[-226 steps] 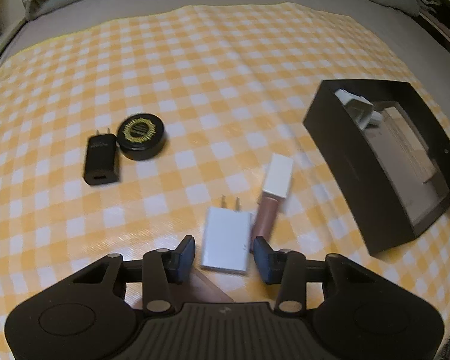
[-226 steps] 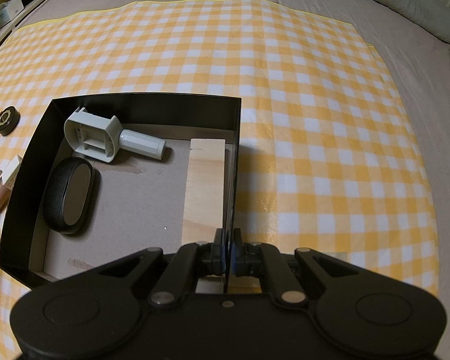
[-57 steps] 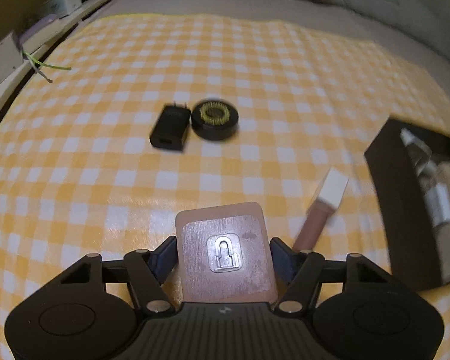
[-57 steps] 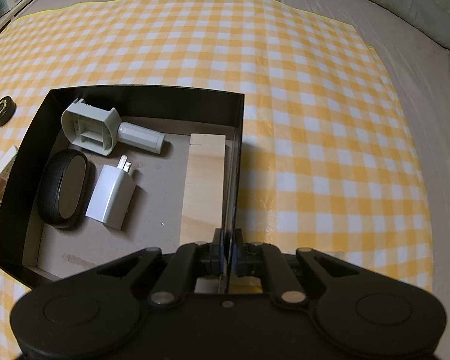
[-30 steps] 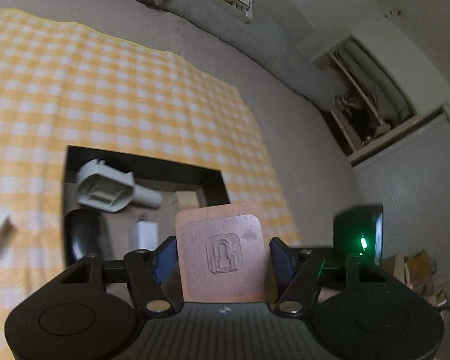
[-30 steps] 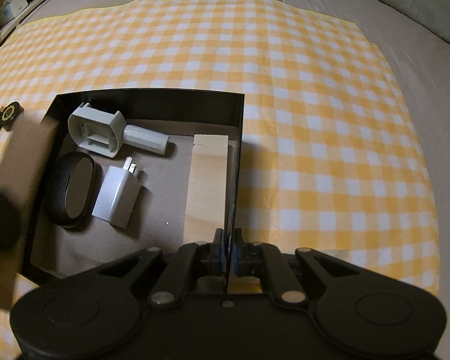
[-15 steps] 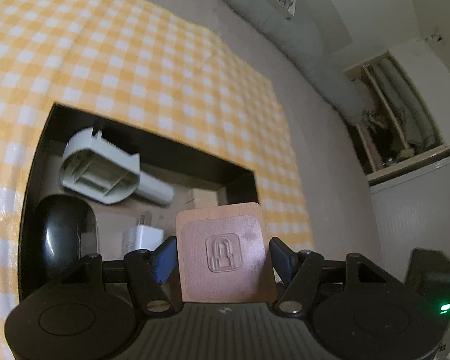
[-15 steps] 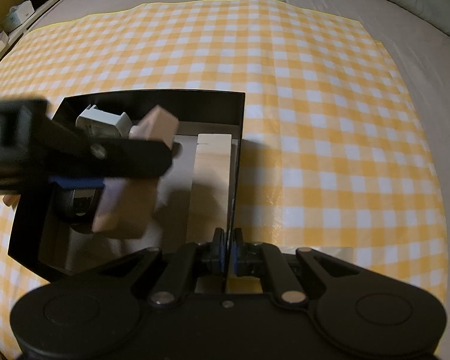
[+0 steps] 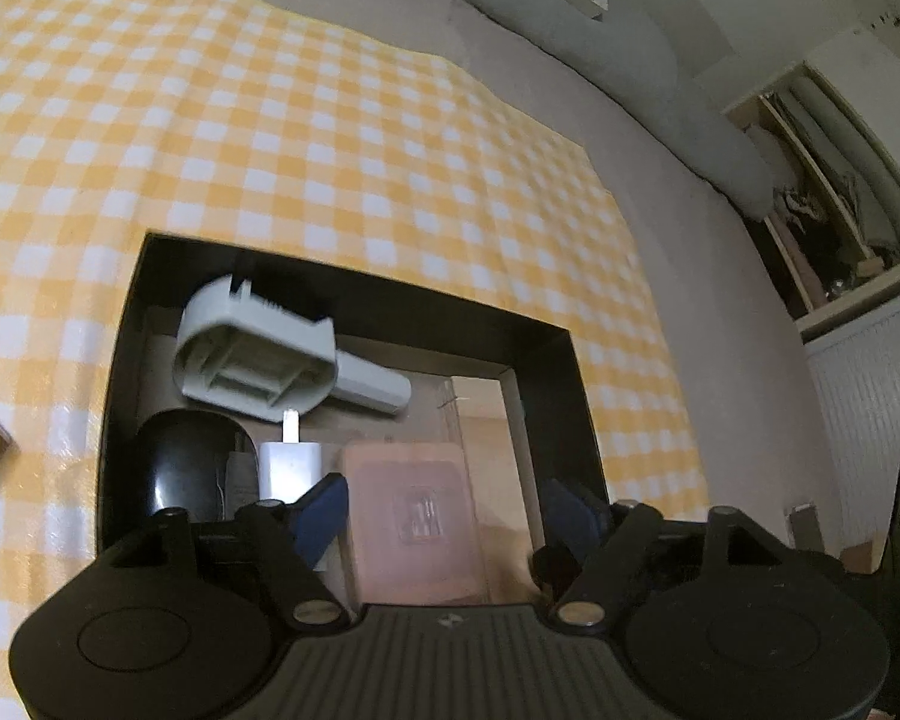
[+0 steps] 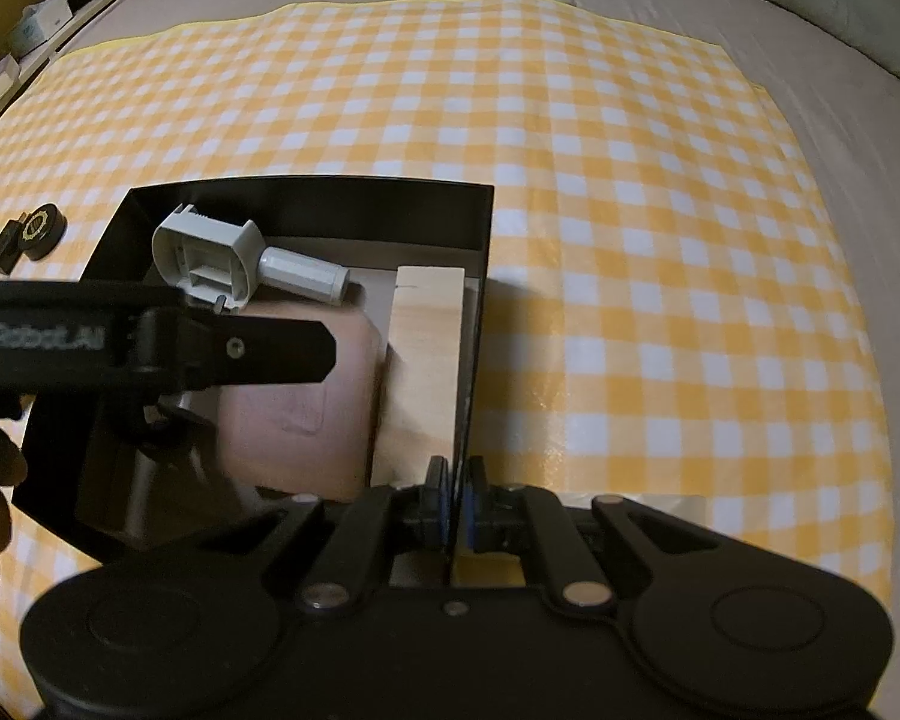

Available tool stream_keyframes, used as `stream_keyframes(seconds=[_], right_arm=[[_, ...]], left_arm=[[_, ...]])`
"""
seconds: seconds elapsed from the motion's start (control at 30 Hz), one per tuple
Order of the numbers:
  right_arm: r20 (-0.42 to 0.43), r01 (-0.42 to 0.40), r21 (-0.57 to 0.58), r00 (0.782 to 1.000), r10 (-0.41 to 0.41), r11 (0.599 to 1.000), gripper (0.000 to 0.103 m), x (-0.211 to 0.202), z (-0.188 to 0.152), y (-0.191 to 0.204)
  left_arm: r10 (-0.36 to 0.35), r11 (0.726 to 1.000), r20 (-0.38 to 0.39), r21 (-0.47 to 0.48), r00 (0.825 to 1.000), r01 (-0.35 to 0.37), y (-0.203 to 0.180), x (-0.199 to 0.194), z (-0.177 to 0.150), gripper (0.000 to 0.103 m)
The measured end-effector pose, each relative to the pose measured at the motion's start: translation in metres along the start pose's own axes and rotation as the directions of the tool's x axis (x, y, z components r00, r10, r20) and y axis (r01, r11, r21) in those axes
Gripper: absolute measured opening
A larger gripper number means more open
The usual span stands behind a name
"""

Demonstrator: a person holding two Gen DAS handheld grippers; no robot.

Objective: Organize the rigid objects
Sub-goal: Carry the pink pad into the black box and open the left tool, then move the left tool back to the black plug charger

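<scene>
Left gripper (image 9: 444,510): jaws just opened, spread around pink case (image 9: 417,534) in box (image 9: 546,348).
Right gripper (image 10: 457,504): pinching box wall.

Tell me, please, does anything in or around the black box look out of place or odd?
Nothing looks damaged or spilled. Only the pink block in the black box lies slightly askew, its edge against the wooden block.

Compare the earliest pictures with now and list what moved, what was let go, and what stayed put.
The white charger went from the cloth into the black box. The pink block followed; the left gripper has just been opening, the block loose between its jaws. The right gripper stays clamped on the box wall; the grey tool and wooden block stayed.
</scene>
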State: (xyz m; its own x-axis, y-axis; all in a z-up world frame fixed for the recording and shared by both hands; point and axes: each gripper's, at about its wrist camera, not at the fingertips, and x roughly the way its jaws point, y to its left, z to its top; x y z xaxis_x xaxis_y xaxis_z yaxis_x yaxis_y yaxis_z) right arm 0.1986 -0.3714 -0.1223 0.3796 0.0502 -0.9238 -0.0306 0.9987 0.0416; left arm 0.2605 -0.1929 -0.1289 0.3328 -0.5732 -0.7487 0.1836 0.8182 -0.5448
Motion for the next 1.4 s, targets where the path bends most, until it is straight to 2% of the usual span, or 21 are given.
stream_keyframes(seconds=[0.27,0.33,0.77,1.0,1.13,1.2,1.33,1.4], right_arm=[[0.0,0.0,-0.005,1.0,0.0,1.0,0.006,-0.001,-0.001,0.003],[0.0,0.0,-0.004,1.0,0.0,1.0,0.006,-0.001,-0.002,0.002],[-0.006,0.008,-0.002,1.0,-0.008,1.0,0.005,0.002,0.0,0.002],[-0.009,0.015,-0.003,1.0,-0.015,1.0,0.005,0.006,0.004,0.005],[-0.01,0.004,0.004,1.0,-0.004,1.0,0.005,0.008,0.004,0.002],[-0.012,-0.009,0.014,1.0,0.009,1.0,0.005,0.01,0.005,-0.002],[-0.013,-0.024,0.035,1.0,0.024,0.999,0.006,0.014,0.008,-0.014],[-0.014,-0.019,0.029,1.0,0.02,0.999,0.006,0.015,0.008,-0.015]], left_arm=[[0.044,0.997,-0.015,0.067,0.999,-0.043,-0.013,-0.014,-0.001,0.082],[0.046,0.996,-0.014,0.072,0.999,-0.045,-0.016,-0.02,-0.002,0.087],[0.102,0.978,0.065,0.176,0.993,-0.113,-0.031,-0.069,-0.008,0.102],[0.157,0.947,0.112,0.264,0.981,-0.182,-0.038,-0.097,-0.015,0.103],[0.186,0.928,0.167,0.293,0.968,-0.229,-0.041,-0.113,-0.016,0.103],[0.199,0.924,0.197,0.288,0.96,-0.251,-0.04,-0.121,-0.016,0.103],[0.213,0.933,0.239,0.239,0.948,-0.27,-0.034,-0.134,-0.007,0.103],[0.226,0.93,0.27,0.227,0.936,-0.29,-0.031,-0.139,-0.002,0.103]])
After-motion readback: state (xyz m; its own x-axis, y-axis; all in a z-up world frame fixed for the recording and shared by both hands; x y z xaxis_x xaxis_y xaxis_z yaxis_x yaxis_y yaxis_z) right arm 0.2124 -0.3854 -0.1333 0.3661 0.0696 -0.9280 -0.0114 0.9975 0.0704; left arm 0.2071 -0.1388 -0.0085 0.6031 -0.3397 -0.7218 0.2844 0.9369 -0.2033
